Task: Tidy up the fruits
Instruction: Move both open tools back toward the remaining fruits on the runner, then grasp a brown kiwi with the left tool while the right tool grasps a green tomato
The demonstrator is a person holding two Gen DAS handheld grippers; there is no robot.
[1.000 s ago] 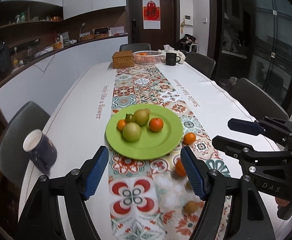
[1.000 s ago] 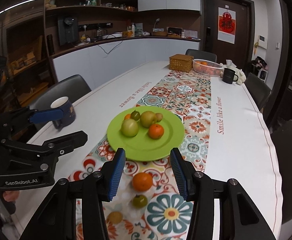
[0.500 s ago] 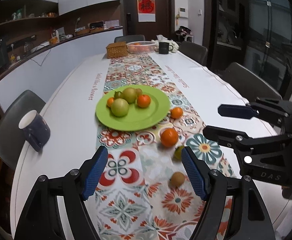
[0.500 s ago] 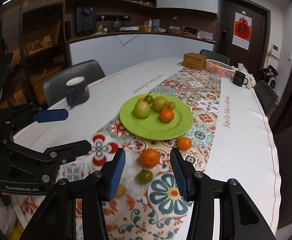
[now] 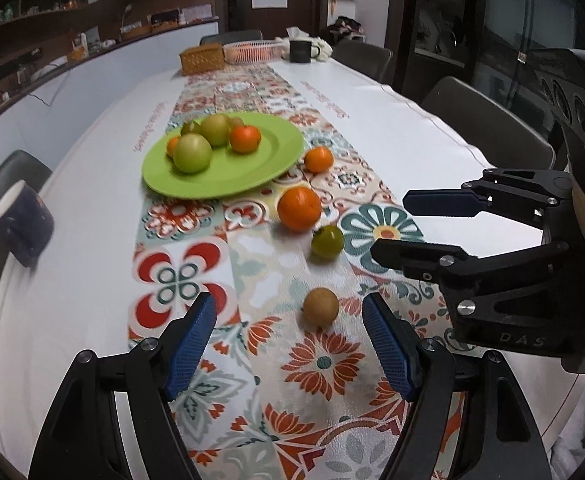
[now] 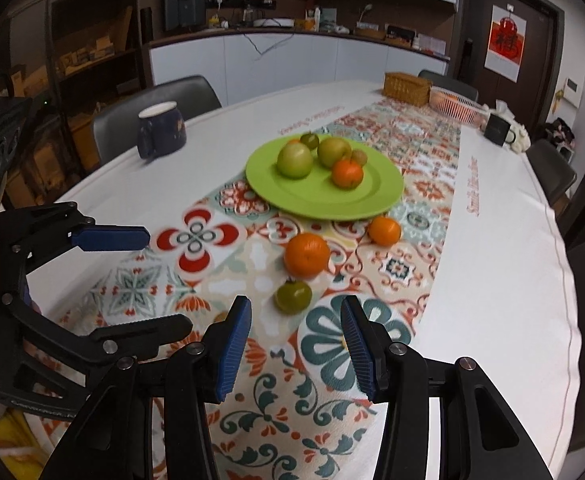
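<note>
Below, two wrist views of a fruit-sorting scene on a worktop (image 5: 392,120) covered by a patterned runner. Left tongs (image 5: 288,344): released, jaws wide apart, nothing between the pads; the small brown fruit (image 5: 320,306) lies just ahead of them, toward the right-hand pad. Right tongs (image 6: 295,344): also released, at a narrower gap, empty; the green tomato-like fruit (image 6: 293,297) sits just beyond the tips at 12 o'clock.

Four fruits lie loose on the runner. From the green plate (image 5: 252,176), the small orange (image 5: 318,159) is at 3 o'clock, touching or nearly touching the rim; the large orange (image 5: 299,209) is at about 5 o'clock, with the green and brown fruits farther out along the same line. The plate already carries several green and orange fruits.

Handling, as a judgement: all are round, smooth-skinned and light, so liable to roll if nudged. The oranges probably tolerate firm pressure; the green fruit may bruise. Each is best taken across its widest girth, pads level on opposite sides, clear of the stalk.
</note>
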